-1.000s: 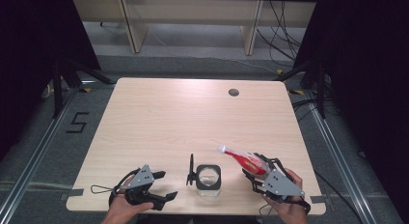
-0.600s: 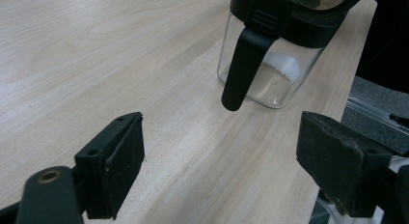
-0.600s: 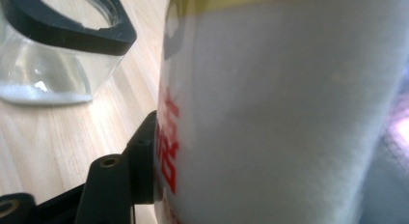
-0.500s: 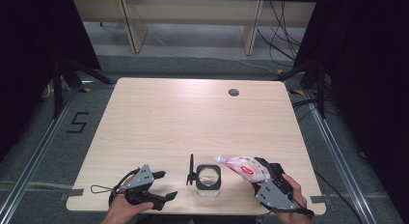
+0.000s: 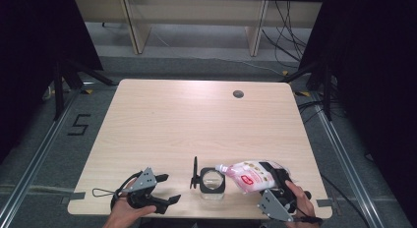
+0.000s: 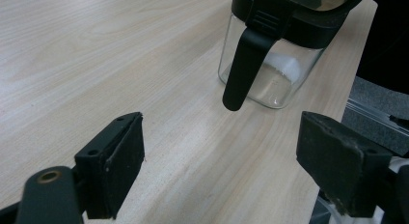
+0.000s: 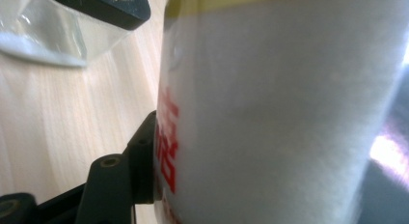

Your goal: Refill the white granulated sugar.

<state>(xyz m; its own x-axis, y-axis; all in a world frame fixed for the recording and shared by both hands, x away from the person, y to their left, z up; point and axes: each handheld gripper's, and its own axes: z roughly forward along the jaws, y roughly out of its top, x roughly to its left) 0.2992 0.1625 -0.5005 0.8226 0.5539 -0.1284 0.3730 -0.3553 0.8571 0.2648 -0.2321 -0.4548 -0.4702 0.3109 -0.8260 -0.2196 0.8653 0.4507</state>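
While the left gripper (image 5: 164,188) waits low on the worktop (image 5: 196,120) near its front edge, its jaws stand wide apart with nothing between them, pointed at the glass jar (image 5: 212,181) just to its right. That jar is clear, square-shouldered, with a black collar and its black lid (image 5: 194,173) flipped up on the left side; a little white stuff sits at the bottom. Glass like that is rigid, fairly heavy and slick, so it wants steadying low on the body, not by the hinged lid. Moving right, the pouch (image 5: 251,175) hangs tipped over the jar's mouth, spout end (image 5: 220,167) toward the opening, and the right gripper (image 5: 273,186) has it clamped across the body, jaws partway open round its bulk. From the right gripper view the pouch (image 7: 279,113) looks plump and white with red print; I'd judge it soft and shifting, likely a powder or grain fill, though that close view is blurry. Grip mid-body, firm but not crushing, or the film may slide
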